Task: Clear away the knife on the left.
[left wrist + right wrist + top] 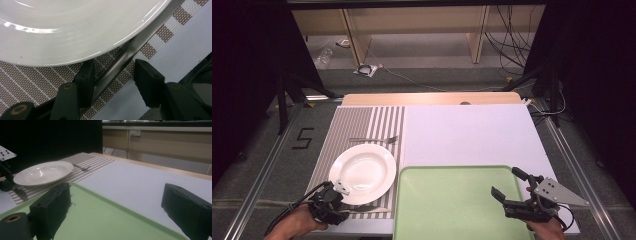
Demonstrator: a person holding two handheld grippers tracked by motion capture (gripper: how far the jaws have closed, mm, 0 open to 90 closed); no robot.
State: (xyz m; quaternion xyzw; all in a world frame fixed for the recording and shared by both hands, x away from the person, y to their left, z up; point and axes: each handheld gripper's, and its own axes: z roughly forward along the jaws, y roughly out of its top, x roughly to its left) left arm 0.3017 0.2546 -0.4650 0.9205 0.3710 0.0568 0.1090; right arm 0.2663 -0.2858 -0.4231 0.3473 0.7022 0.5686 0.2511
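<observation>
High view: the left gripper (333,196) sits at lower left by the near rim of the plate (363,172) on the striped mat (354,125); the right gripper (508,186) hovers over the tray (452,200), fingers apart.

Left gripper view: a knife (117,63) lies between 2 parted fingers (86,75), below the plate.

Right gripper view: fingers (53,203) wide apart above the tray; a fork (82,167) lies beyond the plate.

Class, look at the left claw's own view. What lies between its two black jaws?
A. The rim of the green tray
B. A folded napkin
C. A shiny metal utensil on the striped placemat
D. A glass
C: between the left claw's jaws, a shiny metal utensil lies on the striped placemat, partly under the white plate.
</observation>
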